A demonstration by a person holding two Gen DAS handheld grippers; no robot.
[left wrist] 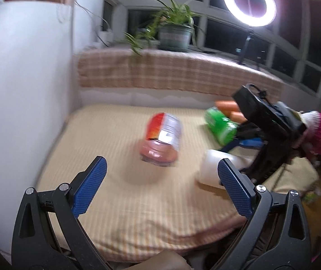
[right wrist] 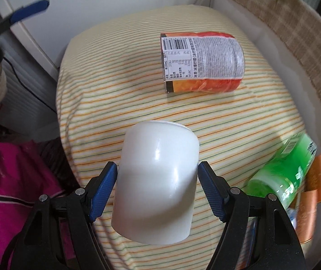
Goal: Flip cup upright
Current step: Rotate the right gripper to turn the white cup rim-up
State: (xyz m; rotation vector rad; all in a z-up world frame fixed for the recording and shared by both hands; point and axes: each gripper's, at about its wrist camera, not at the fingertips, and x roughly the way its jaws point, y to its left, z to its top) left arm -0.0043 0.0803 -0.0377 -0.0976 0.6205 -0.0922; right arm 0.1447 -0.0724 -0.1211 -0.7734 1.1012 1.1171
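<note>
Right gripper (right wrist: 157,173) clamps white cup (right wrist: 158,180), mouth away from camera, over striped cushion (right wrist: 115,94). Left gripper (left wrist: 161,168) jaws apart, empty. Left view motion-blurred; cup base partly hidden behind pad. Orange-labelled bottle (right wrist: 202,61) lies sideways; green bottle (right wrist: 284,175) blurred.

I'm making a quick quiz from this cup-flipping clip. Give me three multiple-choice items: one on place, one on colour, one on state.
1. Where is the white cup?
A. between the right gripper fingers
B. on the windowsill
C. inside the green bottle

2. What colour are the gripper pads?
A. red
B. blue
C. yellow

3. How is the left gripper?
A. shut on the orange-labelled bottle
B. shut on the cup
C. open, holding nothing

Key: 1 A, pads flank its sides; 2 B, both views show blue; 3 C, wide gap, only striped cloth behind.
</note>
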